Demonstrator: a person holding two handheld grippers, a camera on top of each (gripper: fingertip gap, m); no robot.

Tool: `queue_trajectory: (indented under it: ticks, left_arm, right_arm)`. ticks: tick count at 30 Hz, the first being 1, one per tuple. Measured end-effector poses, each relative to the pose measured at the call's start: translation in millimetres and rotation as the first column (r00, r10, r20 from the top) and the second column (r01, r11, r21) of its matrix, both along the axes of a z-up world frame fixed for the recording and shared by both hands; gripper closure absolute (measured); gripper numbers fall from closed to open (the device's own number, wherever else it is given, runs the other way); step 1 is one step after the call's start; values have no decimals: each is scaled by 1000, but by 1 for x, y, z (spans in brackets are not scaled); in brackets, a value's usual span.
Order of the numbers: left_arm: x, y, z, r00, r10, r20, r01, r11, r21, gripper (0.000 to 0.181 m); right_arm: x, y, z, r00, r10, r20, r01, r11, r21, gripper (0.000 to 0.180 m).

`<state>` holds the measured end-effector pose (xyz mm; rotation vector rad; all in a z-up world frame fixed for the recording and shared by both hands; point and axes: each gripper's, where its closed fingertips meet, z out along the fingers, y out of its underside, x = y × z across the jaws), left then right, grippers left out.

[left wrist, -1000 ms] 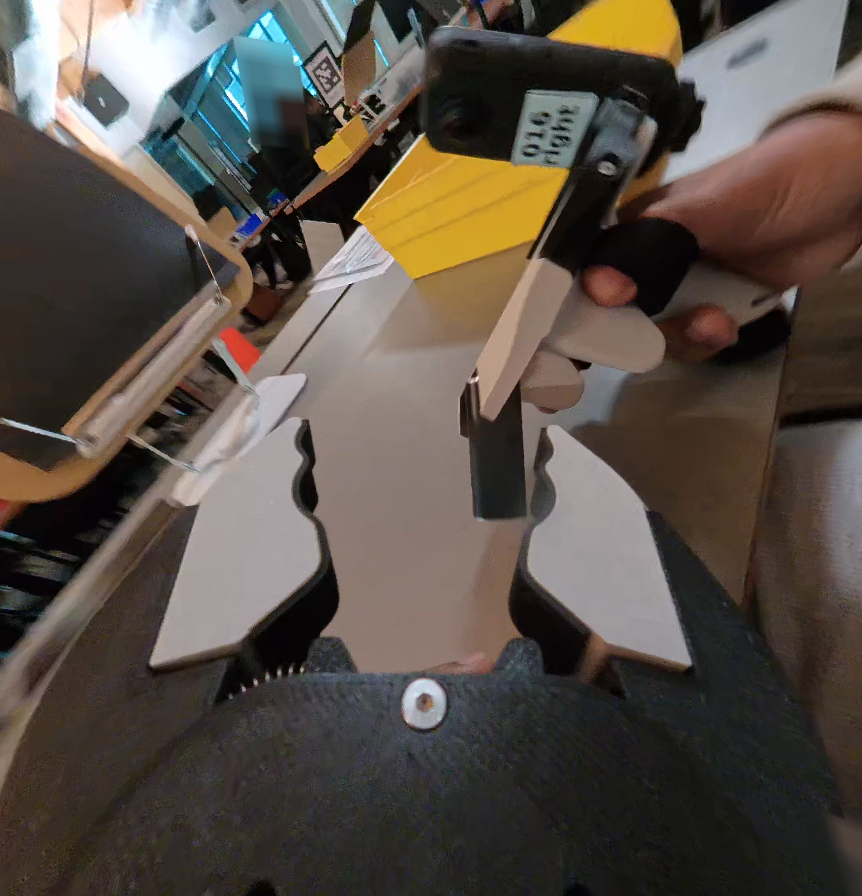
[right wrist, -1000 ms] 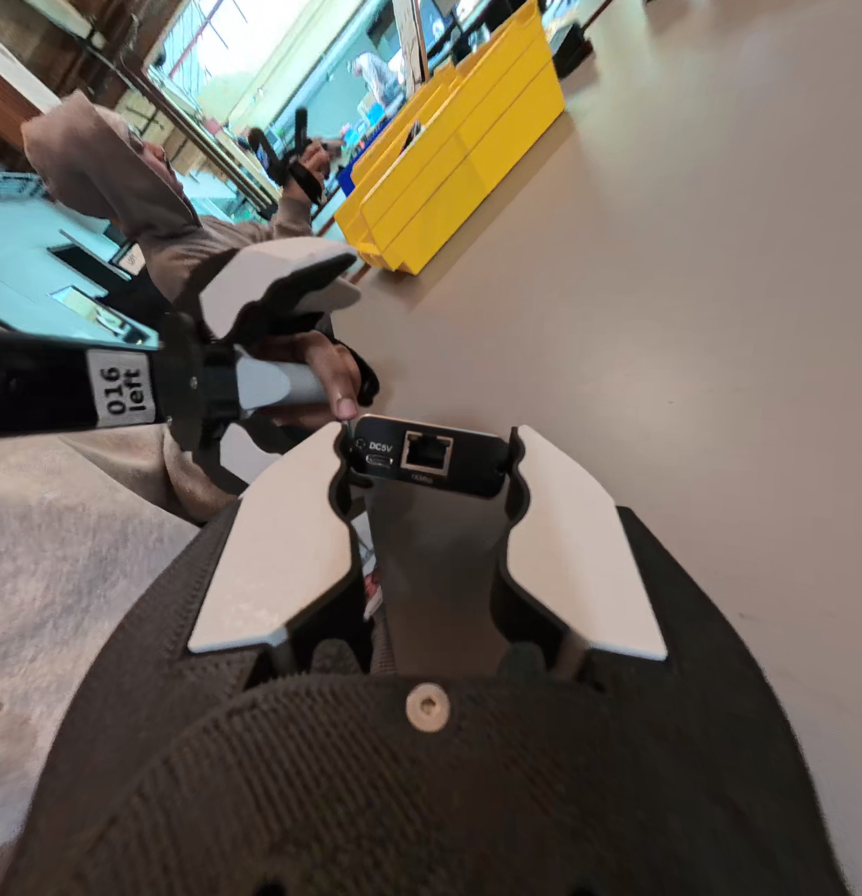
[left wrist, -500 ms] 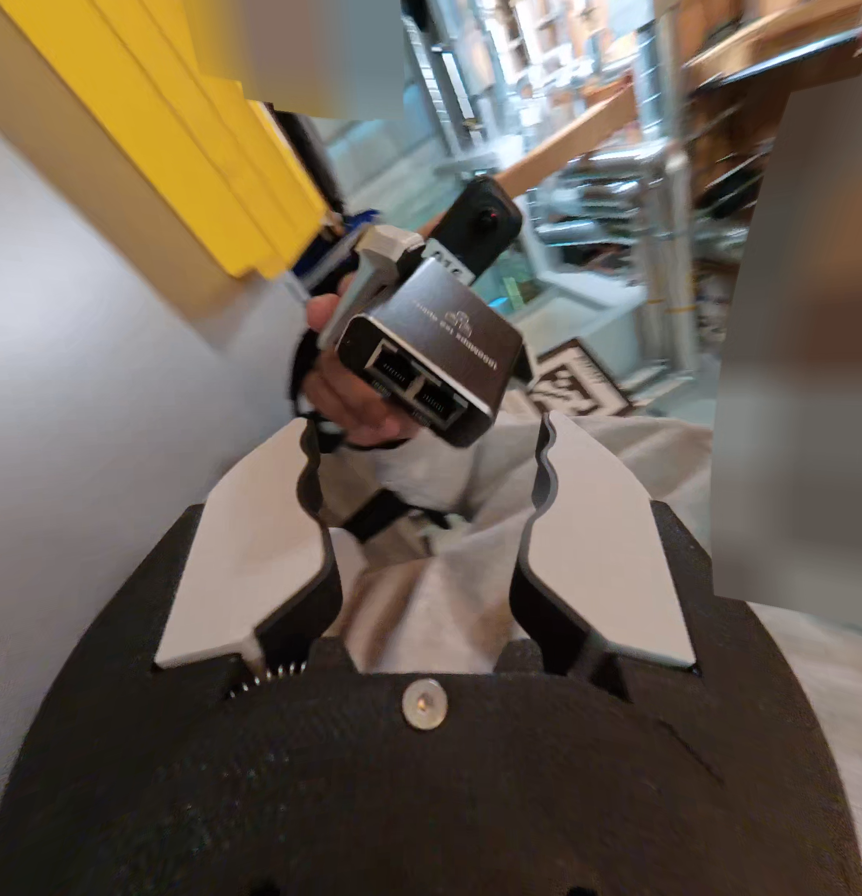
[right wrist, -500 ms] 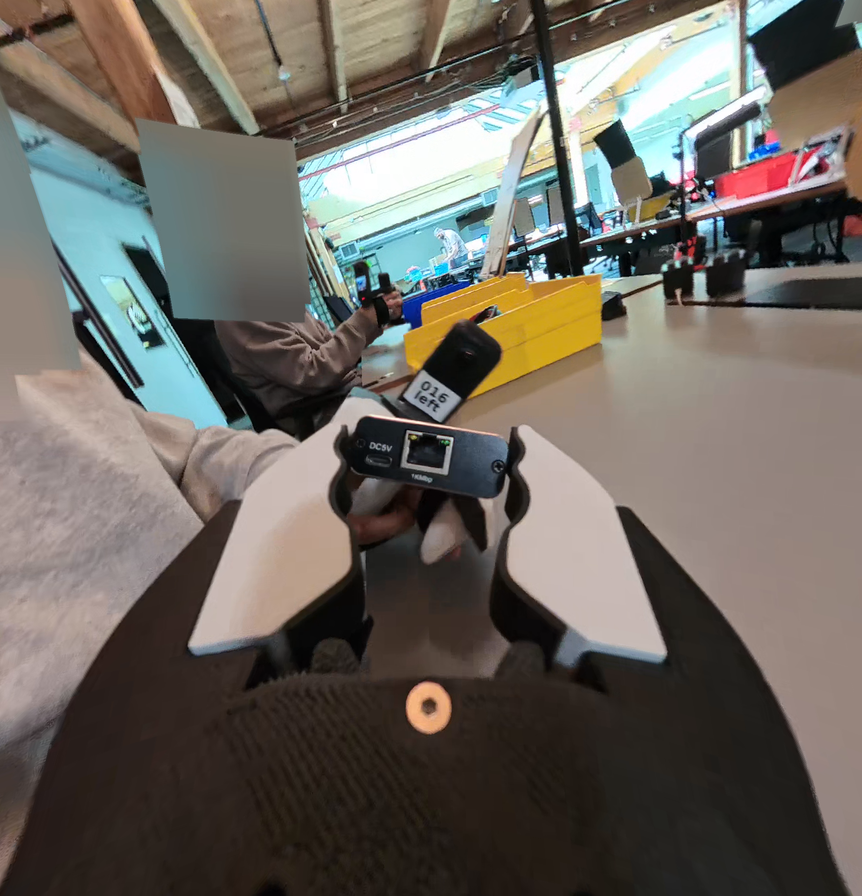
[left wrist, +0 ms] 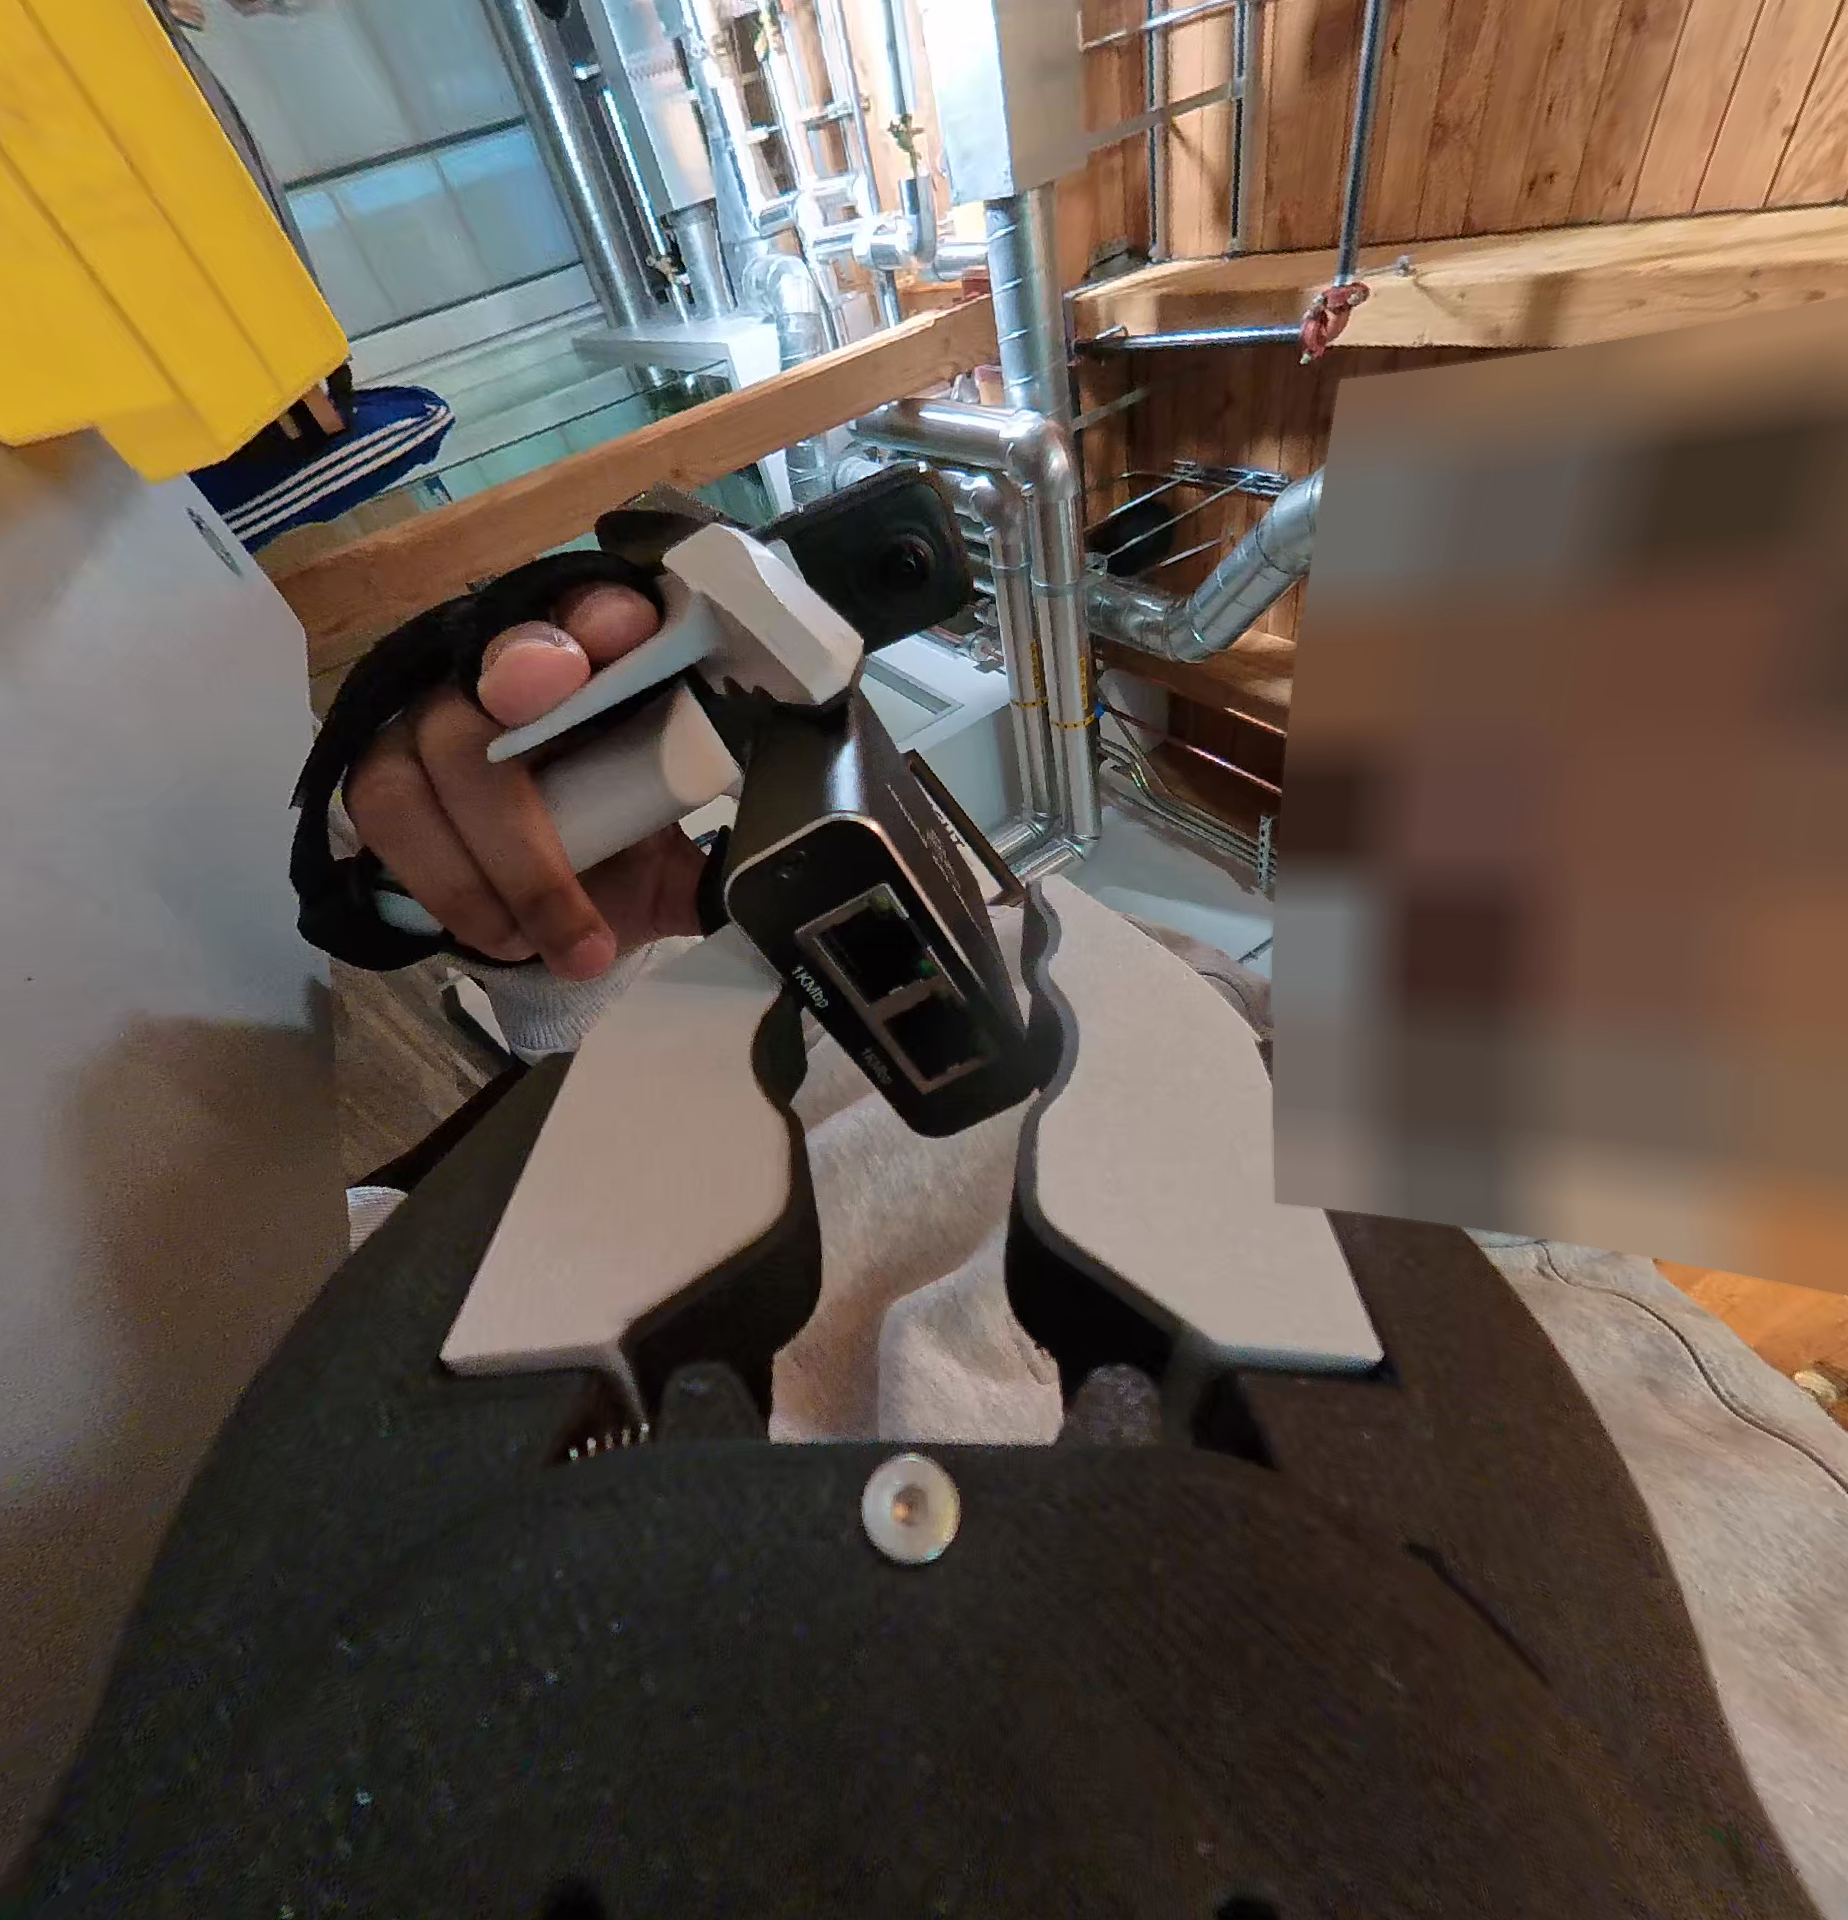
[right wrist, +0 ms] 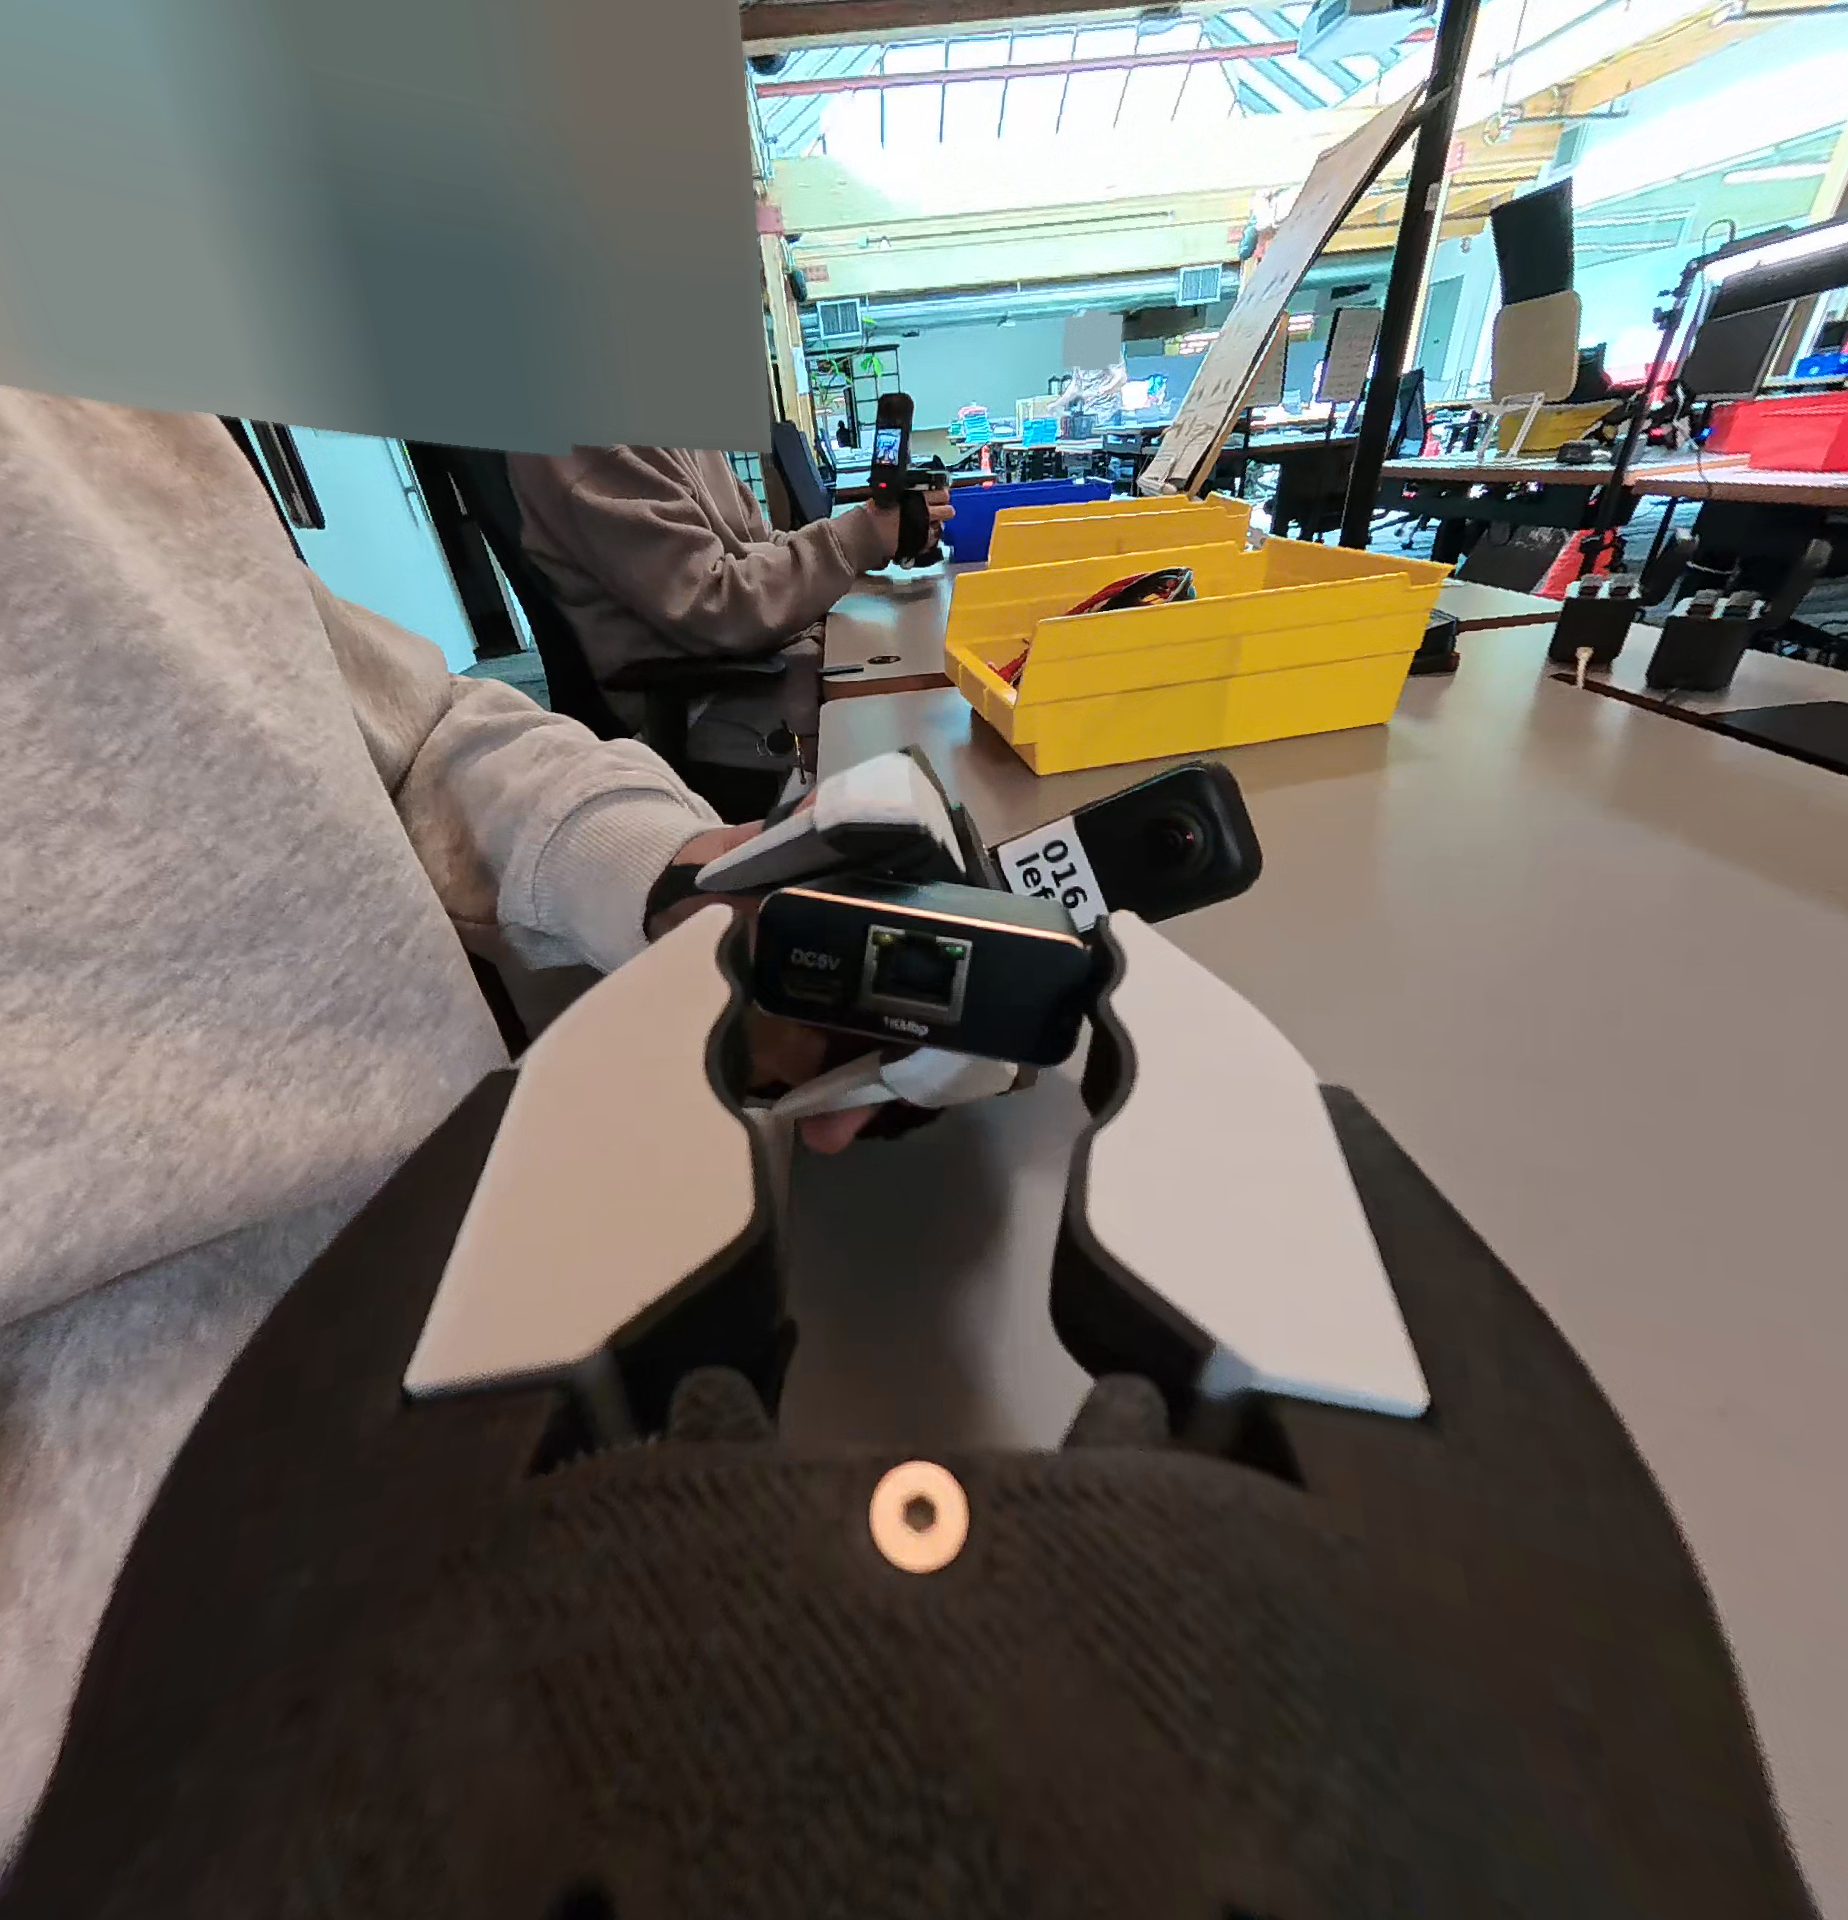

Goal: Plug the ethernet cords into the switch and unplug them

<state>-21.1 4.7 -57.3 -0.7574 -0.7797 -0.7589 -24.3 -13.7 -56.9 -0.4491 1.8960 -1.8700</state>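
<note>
A small dark metal switch (right wrist: 920,971) is held in the air above the table. My right gripper (right wrist: 915,987) is shut on its sides, at the end with a single port. My left gripper (left wrist: 904,997) faces the other way. Its fingers (left wrist: 1138,1091) have closed around the two-port end of the switch (left wrist: 889,977). In the right wrist view the left gripper's white fingers (right wrist: 868,821) sit above and below the switch. The hand on the right gripper's handle (left wrist: 484,831) shows behind the switch. All ports are empty and no ethernet cord shows.
Yellow bins (right wrist: 1190,665) stand on the beige table (right wrist: 1522,1039) behind the switch, one with red cables inside. Two black holders (right wrist: 1647,634) are at the far right. Another seated person's sleeve (right wrist: 671,561) is at the far table. My grey sleeve (right wrist: 224,831) fills the left.
Both grippers rose from the table and turned to face each other. The left gripper's fingers narrowed from wide open onto the switch's two-port end. The right kept its hold.
</note>
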Motion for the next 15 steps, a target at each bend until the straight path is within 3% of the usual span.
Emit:
queue_trajectory:
  ticks: [4,7,10,15]
  left_arm:
    - [-1,-1,-2,1000,2,9,-3,1000,2,144]
    - [-7,-8,-7,996,84,-3,-84,995,-56,156]
    - [-11,-18,-4,989,148,-32,-149,987,-59,155]
    - [-16,-25,-7,963,249,-100,-261,957,-130,156]
  right_arm:
    - [0,-1,-1,1000,-5,-19,5,1000,-20,117]
    - [-7,-4,2,998,-62,-17,60,996,-60,116]
    - [-15,-7,5,993,-116,-10,114,989,-90,100]
    - [-18,-9,2,990,-105,96,107,994,-16,104]
